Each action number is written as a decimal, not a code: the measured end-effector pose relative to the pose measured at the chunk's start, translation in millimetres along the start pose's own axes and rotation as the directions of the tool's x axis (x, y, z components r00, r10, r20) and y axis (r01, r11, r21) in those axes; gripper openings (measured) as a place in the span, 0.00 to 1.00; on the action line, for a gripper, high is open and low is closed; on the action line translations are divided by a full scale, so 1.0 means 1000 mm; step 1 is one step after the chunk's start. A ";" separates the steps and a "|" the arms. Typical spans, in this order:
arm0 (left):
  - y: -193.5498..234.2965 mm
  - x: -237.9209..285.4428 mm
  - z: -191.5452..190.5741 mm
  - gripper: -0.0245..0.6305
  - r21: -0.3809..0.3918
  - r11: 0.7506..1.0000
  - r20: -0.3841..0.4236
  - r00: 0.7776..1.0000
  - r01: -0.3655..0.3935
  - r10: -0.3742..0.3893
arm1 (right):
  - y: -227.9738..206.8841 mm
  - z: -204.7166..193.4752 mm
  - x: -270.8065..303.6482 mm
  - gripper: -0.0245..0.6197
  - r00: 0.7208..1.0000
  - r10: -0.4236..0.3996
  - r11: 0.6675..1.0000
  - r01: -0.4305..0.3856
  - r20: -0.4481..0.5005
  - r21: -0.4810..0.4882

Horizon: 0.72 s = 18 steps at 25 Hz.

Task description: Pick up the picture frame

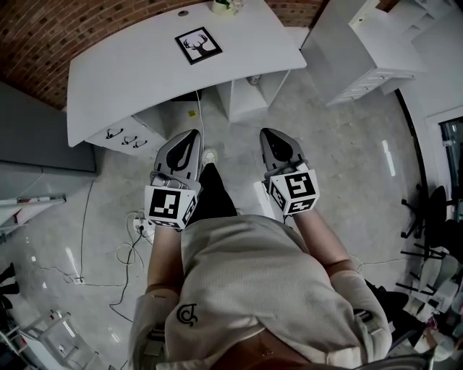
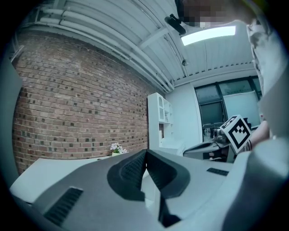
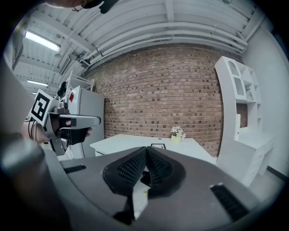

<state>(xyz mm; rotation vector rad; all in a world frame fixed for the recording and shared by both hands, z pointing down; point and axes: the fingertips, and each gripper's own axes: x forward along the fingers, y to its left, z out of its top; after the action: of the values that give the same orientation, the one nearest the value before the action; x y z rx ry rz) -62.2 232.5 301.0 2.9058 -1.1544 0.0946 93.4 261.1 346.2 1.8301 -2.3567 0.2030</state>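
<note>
1. Brick wall behind a white table; pale floor.
2. Picture frame lies flat on the table top, toward the far side, with a flower pot beyond it.
3. Left gripper: jaws pressed together, nothing between; short of the table's near edge.
4. Right gripper: jaws together, empty; well apart from the frame.

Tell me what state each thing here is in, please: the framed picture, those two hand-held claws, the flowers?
Black square picture frame with deer silhouette: lying flat, face up, on the white desk, untouched.
Left gripper: shut, empty.
Right gripper: shut, empty.
Small pot of white flowers: upright at the desk's far edge.
</note>
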 end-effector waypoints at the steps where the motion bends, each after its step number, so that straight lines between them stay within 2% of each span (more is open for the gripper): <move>1: 0.009 0.009 -0.001 0.06 -0.001 1.000 -0.002 1.000 0.001 -0.001 | -0.003 0.001 0.011 0.05 1.000 -0.002 1.000 0.002 -0.004 -0.001; 11: 0.131 0.129 0.008 0.06 -0.027 0.999 -0.016 1.000 0.027 -0.027 | -0.050 0.028 0.166 0.05 0.997 -0.032 0.999 0.033 -0.068 0.009; 18: 0.227 0.204 0.008 0.06 -0.041 0.999 -0.040 0.998 0.036 -0.038 | -0.054 0.054 0.288 0.05 0.994 0.011 1.000 -0.011 -0.109 0.004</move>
<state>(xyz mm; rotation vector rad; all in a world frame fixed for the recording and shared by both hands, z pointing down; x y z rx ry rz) -68.9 -72.7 303.2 2.8746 -1.0835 0.1288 73.4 -36.1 352.3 1.7606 -2.2944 0.3000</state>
